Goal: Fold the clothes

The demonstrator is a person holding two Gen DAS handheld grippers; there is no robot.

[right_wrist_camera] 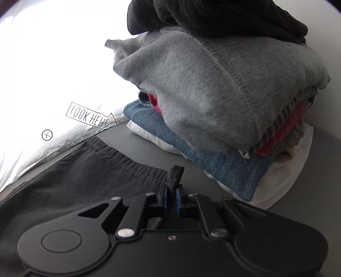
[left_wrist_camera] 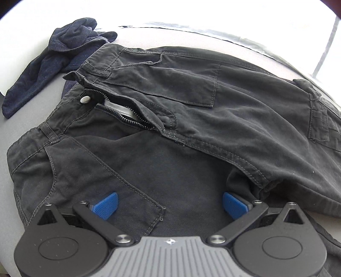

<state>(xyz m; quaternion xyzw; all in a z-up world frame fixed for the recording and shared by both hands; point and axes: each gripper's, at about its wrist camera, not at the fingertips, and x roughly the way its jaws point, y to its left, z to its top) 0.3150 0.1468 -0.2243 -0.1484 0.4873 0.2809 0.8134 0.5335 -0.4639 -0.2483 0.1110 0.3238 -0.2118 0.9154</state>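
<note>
- The left hand-held gripper (left_wrist_camera: 169, 205) stands wide over the dark grey cargo trousers (left_wrist_camera: 191, 119), its blue pads (left_wrist_camera: 106, 205) apart and pressing on nothing — only flat cloth lies between them.
- The trousers lie spread on the grey counter (left_wrist_camera: 6, 170), filling the middle of the left wrist view; the waistband runs toward 10 o'clock, with the zip (left_wrist_camera: 127, 120) open and a metal snap button (left_wrist_camera: 84, 99) beside it.
- A flapped pocket (left_wrist_camera: 318, 119) shows at 3 o'clock on the upper trouser leg.
- A crumpled navy garment (left_wrist_camera: 53, 61) lies at 10 o'clock, just beside the waistband and partly under it.
- The right hand-held gripper (right_wrist_camera: 172, 200) is nearly closed, pinching a small fold at the trouser hem (right_wrist_camera: 175, 174); the hem's stitched edge runs off toward 10 o'clock.
- At 1 o'clock from it sits a pile of folded clothes (right_wrist_camera: 213, 91) — a grey sweatshirt (right_wrist_camera: 191, 85) under a dark knit (right_wrist_camera: 223, 19), with denim (right_wrist_camera: 223, 166) and white cloth (right_wrist_camera: 283, 181) below.
- A printed label (right_wrist_camera: 90, 118) reading "LOOK HERE" lies at 10 o'clock on pale sheeting (right_wrist_camera: 42, 74).
</note>
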